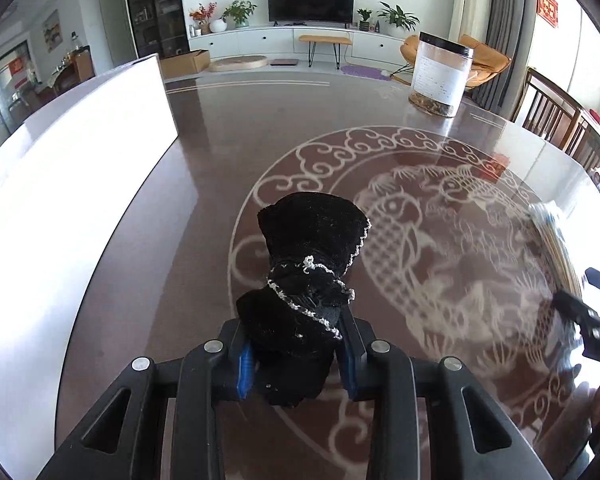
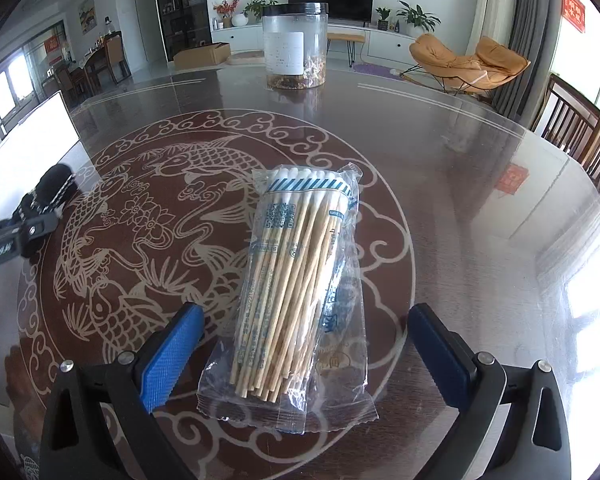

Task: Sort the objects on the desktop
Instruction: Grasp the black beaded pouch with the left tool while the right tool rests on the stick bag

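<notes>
My left gripper (image 1: 296, 344) is shut on a black fabric piece (image 1: 316, 232) with white stitched trim, which sticks up and forward from between the blue pads above the table. A clear packet of wooden cotton swabs (image 2: 296, 280) lies flat on the glass-topped table (image 2: 440, 168), over the fish pattern. My right gripper (image 2: 306, 316) stands open, one finger on each side of the packet's near end, with the pads apart from it. In the right wrist view the left gripper (image 2: 32, 224) and its black fabric (image 2: 54, 184) show at the left edge.
A large white flat board (image 1: 60, 184) lies along the table's left side. A clear plastic jar with a black lid (image 2: 294, 48) stands at the far side of the table. Wooden chairs (image 2: 580, 132) stand past the right edge.
</notes>
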`<state>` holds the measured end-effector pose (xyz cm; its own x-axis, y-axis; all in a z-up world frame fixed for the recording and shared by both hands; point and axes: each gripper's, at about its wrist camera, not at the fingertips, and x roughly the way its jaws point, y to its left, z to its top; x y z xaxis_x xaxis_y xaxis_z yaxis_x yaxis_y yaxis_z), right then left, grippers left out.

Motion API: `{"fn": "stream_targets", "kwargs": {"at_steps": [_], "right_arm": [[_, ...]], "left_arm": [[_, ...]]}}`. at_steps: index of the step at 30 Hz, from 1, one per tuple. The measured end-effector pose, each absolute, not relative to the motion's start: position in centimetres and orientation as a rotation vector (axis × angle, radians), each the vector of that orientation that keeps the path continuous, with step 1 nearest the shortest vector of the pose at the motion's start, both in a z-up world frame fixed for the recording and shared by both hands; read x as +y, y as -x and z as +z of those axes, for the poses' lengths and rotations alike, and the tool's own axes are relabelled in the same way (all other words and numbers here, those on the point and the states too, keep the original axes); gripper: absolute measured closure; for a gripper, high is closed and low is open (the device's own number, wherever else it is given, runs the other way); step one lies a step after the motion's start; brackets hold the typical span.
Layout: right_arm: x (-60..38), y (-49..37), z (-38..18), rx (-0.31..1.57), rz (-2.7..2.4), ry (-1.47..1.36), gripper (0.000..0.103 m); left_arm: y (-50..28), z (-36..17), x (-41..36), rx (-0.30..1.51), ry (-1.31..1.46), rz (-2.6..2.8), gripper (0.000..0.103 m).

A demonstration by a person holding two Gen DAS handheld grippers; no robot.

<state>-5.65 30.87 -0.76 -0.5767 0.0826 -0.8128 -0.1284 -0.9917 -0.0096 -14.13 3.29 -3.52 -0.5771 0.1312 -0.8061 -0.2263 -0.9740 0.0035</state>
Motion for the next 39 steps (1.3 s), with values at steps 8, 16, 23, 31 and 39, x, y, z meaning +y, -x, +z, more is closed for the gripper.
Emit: {"fn": "stream_targets", "kwargs": {"at_steps": [8, 16, 23, 31, 39], "right_arm": [[30.8, 5.6, -0.7, 0.072, 2.685, 1.383, 0.001], [30.9, 5.6, -0.7, 0.072, 2.685, 1.384, 0.0], [30.8, 5.6, -0.7, 0.071, 2.686, 1.385, 0.0], [30.8, 5.6, -0.7, 0.071, 2.686, 1.385, 0.0], [30.8, 5.6, -0.7, 0.071, 2.686, 1.385, 0.0]], "left_arm": [[9.6, -4.4, 1.1, 0.135, 1.327, 2.673, 0.022], [10.3, -5.0, 1.5, 0.139, 1.378, 2.635, 0.0], [10.2, -5.1, 1.5, 0.138, 1.376, 2.638, 0.0], [10.3, -5.1, 1.5, 0.138, 1.375, 2.638, 0.0], [10.2, -5.1, 1.5, 0.138, 1.375, 2.638, 0.0]]}}
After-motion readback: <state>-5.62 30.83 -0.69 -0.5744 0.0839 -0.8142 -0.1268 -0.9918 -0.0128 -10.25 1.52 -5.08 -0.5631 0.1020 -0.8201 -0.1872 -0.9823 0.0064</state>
